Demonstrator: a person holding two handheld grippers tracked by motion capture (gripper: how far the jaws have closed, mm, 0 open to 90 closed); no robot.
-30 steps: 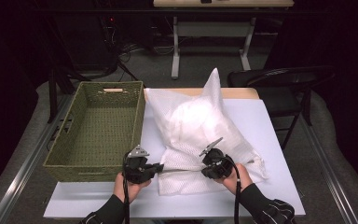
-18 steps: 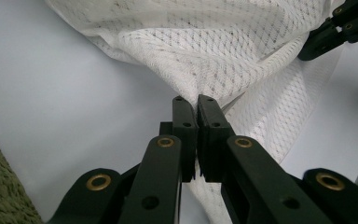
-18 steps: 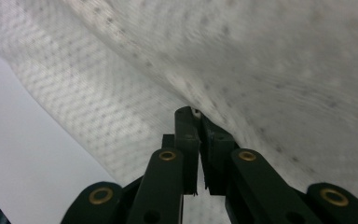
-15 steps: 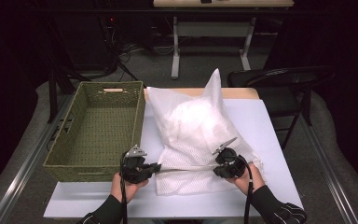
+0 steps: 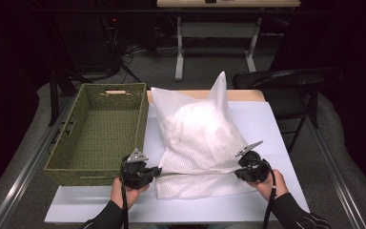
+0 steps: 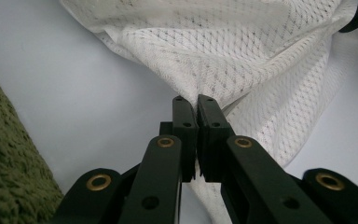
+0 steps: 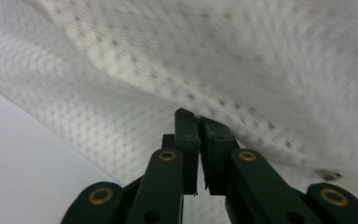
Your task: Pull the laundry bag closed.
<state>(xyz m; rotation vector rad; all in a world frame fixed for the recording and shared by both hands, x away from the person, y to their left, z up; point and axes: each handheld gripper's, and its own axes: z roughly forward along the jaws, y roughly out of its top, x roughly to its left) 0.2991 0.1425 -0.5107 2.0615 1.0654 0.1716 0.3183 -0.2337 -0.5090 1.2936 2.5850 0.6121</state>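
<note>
Left gripper (image 5: 158,171) clamped on near hem of white mesh laundry bag (image 5: 198,138); right gripper (image 5: 237,170) clamped on same hem, toward 3 o'clock. Hem drawn taut between them. Bag on table (image 5: 276,124), at 3 o'clock of green woven basket (image 5: 83,143). Judged light, limp, snag-prone; best held at hem corners, not mid-panel.

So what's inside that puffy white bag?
The mesh bag bulges with something pale and white, but the netting blurs it, so what it is cannot be told. Both grippers, left and right, pinch its near edge. The basket beside it is empty.
</note>
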